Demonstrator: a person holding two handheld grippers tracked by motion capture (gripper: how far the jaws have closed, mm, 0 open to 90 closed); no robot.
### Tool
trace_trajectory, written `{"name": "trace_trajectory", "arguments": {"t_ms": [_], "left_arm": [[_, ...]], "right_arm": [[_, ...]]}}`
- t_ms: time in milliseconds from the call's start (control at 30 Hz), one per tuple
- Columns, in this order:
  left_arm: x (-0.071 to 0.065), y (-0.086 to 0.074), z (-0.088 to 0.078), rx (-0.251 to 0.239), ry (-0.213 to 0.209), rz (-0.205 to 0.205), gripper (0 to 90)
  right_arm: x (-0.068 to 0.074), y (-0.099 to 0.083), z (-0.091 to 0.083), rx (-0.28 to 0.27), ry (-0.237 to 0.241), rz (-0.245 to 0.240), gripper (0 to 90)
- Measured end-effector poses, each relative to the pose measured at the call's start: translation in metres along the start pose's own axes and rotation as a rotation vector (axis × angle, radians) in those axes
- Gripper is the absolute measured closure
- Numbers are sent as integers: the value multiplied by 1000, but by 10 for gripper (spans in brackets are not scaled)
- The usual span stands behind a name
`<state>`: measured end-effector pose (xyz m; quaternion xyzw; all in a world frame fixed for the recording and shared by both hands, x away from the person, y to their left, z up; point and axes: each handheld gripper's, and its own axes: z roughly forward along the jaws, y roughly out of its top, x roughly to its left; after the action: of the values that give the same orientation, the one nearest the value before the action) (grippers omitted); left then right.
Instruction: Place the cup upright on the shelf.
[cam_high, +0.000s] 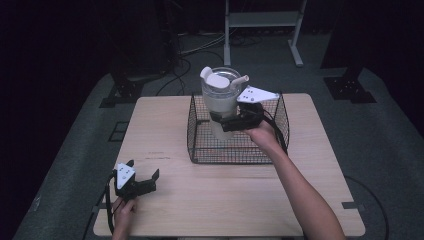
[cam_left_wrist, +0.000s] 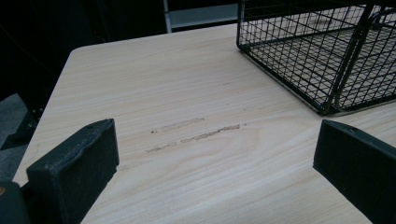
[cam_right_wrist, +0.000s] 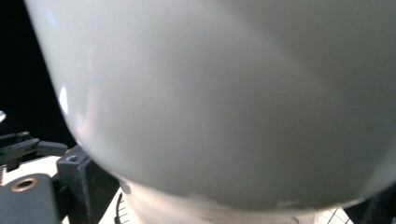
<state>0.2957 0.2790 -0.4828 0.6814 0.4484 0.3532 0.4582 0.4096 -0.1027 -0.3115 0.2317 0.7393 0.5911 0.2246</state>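
Pale wood table (scuffed) on grey floor, dark room.

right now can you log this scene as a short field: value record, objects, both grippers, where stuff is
surface: wooden table
container: black wire basket, far centre of the table
held object: white tumbler with lid and straw, upright, over the basket's far left part
tumbler contact with basket floor: cannot tell
right gripper: shut on the tumbler's lower body
left gripper: open, holding nothing, low at the near left of the table
table marks: faint scuffs ahead of the left gripper
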Motion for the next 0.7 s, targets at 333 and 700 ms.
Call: {"name": "trace_trajectory", "arguments": {"t_ms": [333, 700], "left_arm": [[0, 0, 0, 0, -3, -1, 0], [1, 0, -1, -4, -3, 1, 0]], "right_arm": [[-11, 2, 18, 3, 8, 2, 80], [-30, -7, 45, 10, 4, 38, 79]]}}
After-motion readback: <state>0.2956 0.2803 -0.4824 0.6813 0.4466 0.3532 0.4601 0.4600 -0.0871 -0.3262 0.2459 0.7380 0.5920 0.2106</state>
